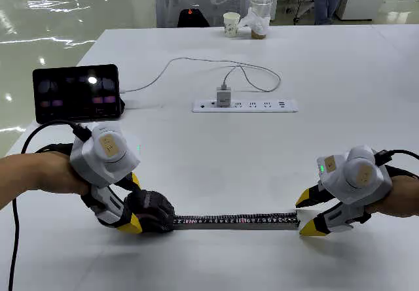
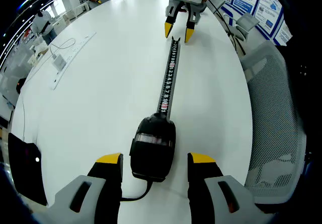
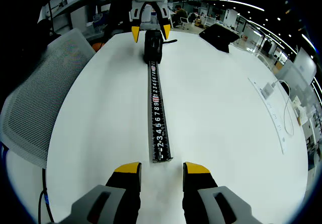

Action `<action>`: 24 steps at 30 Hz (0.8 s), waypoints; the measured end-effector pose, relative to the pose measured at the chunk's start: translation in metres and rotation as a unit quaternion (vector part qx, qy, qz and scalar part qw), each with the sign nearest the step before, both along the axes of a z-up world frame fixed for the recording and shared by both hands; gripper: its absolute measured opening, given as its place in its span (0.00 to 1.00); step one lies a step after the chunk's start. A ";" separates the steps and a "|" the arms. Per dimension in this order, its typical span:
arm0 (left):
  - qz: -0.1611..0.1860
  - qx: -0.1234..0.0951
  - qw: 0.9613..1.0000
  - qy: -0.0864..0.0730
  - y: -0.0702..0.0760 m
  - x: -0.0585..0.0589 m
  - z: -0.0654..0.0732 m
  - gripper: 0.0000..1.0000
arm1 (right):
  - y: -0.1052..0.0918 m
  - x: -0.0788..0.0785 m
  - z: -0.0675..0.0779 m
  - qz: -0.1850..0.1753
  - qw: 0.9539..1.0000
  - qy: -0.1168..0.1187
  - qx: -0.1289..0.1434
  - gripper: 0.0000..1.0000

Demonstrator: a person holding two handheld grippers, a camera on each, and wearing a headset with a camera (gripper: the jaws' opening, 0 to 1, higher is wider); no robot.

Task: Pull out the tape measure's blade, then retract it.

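Plainly, the black tape measure case lies on the white worktop between the spread left tongs, with what look like slim gaps on either side. Its numbered blade runs flat to the right tongs, likewise released, its end just short of their yellow tips. The head view adds a distant paper cup and clear cup, contents unreadable, plus a tablet and power strip.

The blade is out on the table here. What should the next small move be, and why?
Probably close the right gripper on the blade's end to guide it back toward the case. The blade already lies pulled out on the table, its end rests free just ahead of the open right jaws, and the left gripper straddles the case, jaws open.
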State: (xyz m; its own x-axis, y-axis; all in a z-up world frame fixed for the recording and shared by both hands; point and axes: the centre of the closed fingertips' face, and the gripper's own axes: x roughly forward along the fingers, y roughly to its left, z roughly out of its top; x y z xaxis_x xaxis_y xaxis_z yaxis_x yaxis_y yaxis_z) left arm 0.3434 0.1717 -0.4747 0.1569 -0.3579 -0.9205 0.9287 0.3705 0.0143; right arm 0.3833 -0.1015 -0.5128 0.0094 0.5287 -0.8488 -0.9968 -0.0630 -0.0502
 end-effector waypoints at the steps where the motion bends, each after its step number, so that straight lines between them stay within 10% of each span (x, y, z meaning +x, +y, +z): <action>1: 0.004 -0.003 1.000 -0.001 0.000 -0.001 0.001 0.49 | -0.002 0.000 -0.001 -0.004 1.000 0.001 0.000 0.31; 24: 0.128 -0.086 0.987 -0.046 0.009 -0.010 0.017 0.72 | -0.016 -0.017 0.009 -0.079 0.996 -0.004 0.032 0.50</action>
